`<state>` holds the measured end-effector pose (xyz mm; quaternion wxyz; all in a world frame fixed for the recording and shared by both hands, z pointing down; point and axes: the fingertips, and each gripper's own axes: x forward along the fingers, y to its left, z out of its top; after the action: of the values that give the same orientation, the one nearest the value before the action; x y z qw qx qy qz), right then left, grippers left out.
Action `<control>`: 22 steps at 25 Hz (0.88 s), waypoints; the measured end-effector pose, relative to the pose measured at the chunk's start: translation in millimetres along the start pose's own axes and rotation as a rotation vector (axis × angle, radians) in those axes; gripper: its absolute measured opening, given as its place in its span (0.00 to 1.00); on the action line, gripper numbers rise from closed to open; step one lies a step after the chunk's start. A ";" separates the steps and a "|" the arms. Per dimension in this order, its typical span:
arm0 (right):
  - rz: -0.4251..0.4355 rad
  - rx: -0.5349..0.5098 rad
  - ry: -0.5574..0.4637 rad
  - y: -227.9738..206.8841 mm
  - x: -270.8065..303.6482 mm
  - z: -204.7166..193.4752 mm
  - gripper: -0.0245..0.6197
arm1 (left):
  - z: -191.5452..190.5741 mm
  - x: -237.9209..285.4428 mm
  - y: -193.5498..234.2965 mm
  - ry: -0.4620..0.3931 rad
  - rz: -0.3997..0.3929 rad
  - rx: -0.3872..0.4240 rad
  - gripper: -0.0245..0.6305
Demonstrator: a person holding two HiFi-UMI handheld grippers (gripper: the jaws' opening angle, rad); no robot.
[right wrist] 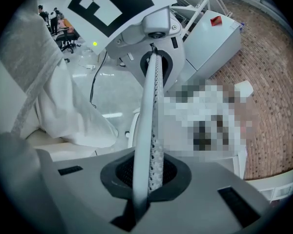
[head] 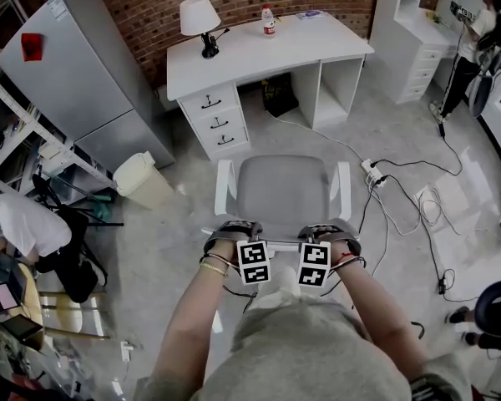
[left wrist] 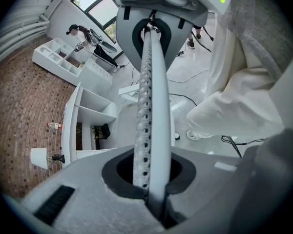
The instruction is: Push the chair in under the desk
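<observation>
A grey chair (head: 282,192) with white armrests stands on the floor a short way in front of the white desk (head: 267,53), facing its kneehole. My left gripper (head: 238,230) and right gripper (head: 327,232) sit side by side on the top edge of the chair's back. In the left gripper view the left gripper (left wrist: 149,179) is shut on the white rim and mesh of the chair back (left wrist: 154,106). The right gripper view shows the right gripper (right wrist: 144,179) shut on the same chair back (right wrist: 151,111).
A lamp (head: 200,19) and a bottle (head: 269,21) stand on the desk. A cream bin (head: 142,178) and a grey fridge (head: 75,73) are at the left. A power strip with cables (head: 372,174) lies right of the chair. A person (head: 472,48) stands at the back right.
</observation>
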<state>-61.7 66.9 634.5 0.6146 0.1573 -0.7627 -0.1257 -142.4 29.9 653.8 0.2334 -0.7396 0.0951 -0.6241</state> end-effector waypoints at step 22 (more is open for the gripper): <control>-0.019 0.006 0.044 -24.5 8.4 -20.4 0.06 | 11.6 14.3 22.3 -0.001 -0.016 0.008 0.09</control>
<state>-41.3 41.2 636.9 0.6295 0.1691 -0.7479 -0.1258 -124.9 6.8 654.7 0.2312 -0.7398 0.0867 -0.6259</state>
